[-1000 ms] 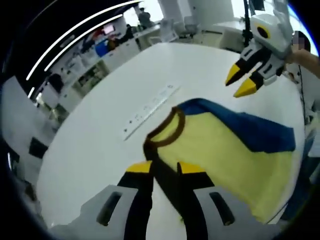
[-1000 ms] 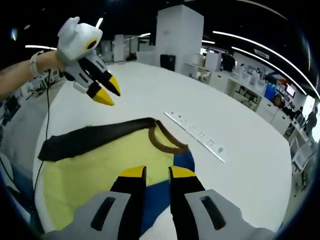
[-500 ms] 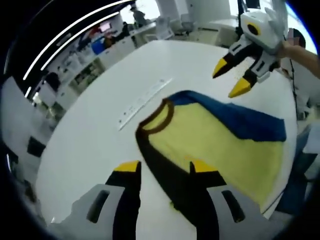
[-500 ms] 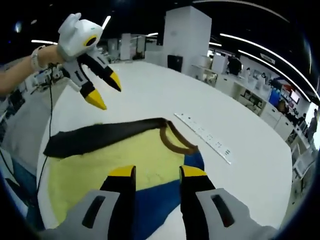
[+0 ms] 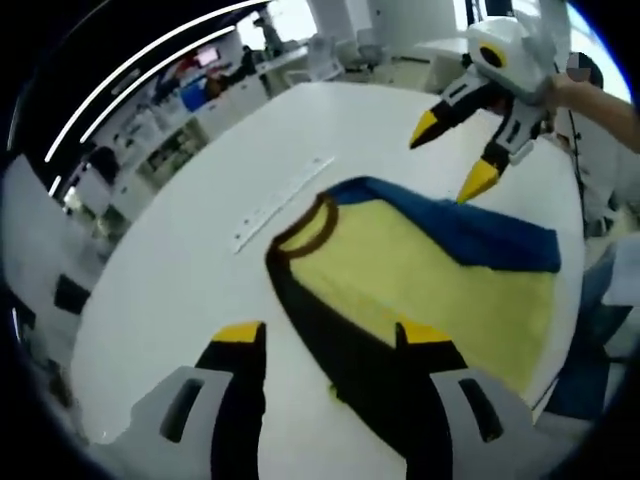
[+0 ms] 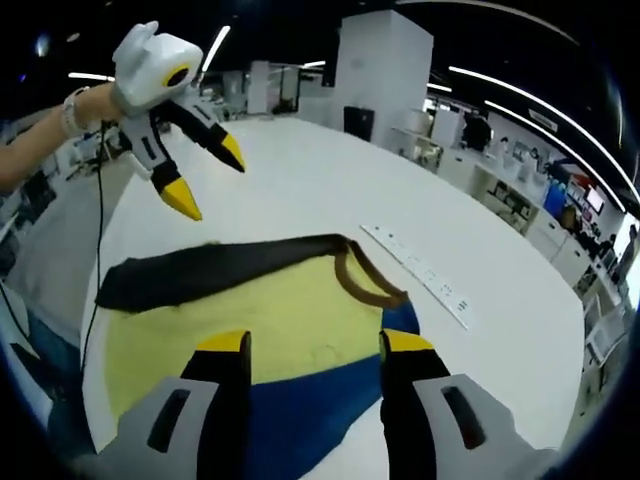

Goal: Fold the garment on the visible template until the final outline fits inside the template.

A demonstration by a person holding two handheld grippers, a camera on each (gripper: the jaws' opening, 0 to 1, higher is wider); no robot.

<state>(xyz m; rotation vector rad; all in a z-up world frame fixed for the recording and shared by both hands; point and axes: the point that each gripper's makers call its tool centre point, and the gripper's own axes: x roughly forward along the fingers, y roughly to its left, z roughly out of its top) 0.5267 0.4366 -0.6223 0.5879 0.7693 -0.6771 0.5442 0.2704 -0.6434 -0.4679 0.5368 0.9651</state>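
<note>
a: left gripper [image 5: 325,335] sits low over the near edge of the shirt [image 5: 420,270], jaws spread wide, nothing between them. the dark sleeve runs between its two yellow tips.

b: and the right gripper [image 6: 313,342]? same story, jaws wide apart, empty, tips over the blue band and the yellow panel of the shirt [image 6: 260,310].

a: in the left gripper view the right gripper [image 5: 455,150] hangs above the far blue edge, tilted down, jaws splayed, a hand [image 5: 565,90] behind it.

b: in the right gripper view the left gripper [image 6: 195,170] hovers above the dark sleeve, tips pointing down, a wrist [image 6: 75,110] with a band behind it.

a: the shirt lies flat on the white table [image 5: 200,250], brown collar towards the strip [image 5: 280,200].

b: the strip [image 6: 420,272] carries small marks, too small to read. no other writing i can make out.
</note>
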